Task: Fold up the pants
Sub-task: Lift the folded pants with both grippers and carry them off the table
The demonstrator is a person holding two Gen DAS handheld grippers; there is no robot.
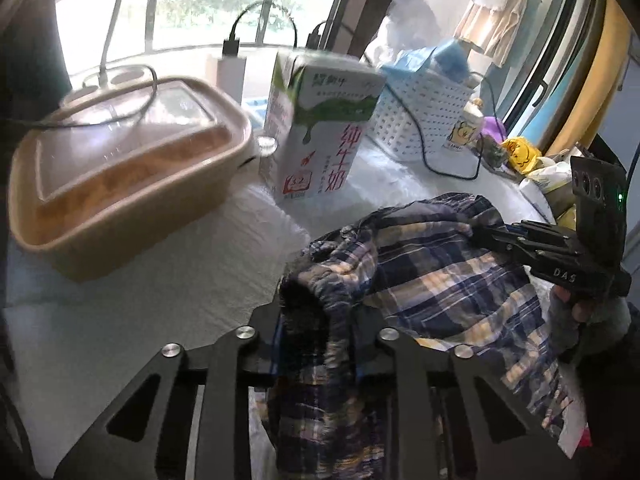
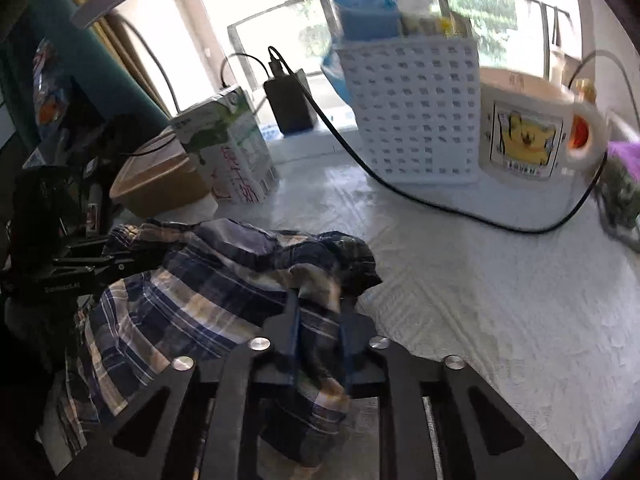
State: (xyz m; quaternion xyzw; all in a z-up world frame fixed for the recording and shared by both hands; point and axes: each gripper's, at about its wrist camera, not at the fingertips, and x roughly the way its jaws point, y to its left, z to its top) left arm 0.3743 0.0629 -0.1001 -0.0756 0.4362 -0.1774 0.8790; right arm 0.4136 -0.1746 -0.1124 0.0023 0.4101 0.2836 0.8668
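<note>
1. The plaid pants lie bunched on the white table cover, in front of the milk carton and on the near side of it.
2. The left gripper pinches a gathered fold of the pants between its two fingers; cloth fills the gap and hangs below the jaws.
3. The right gripper pinches another fold of the pants at the edge of the bundle farther from the milk carton.
4. In the left wrist view, the right gripper reaches into the cloth from the right, with a gloved hand on its handle.
5. A tan lidded food container stands to the left of the milk carton, just beside it.
6. A white perforated basket stands to the right of the milk carton, well apart from the pants.
7. A black cable runs across the table cover in front of the basket.
</note>
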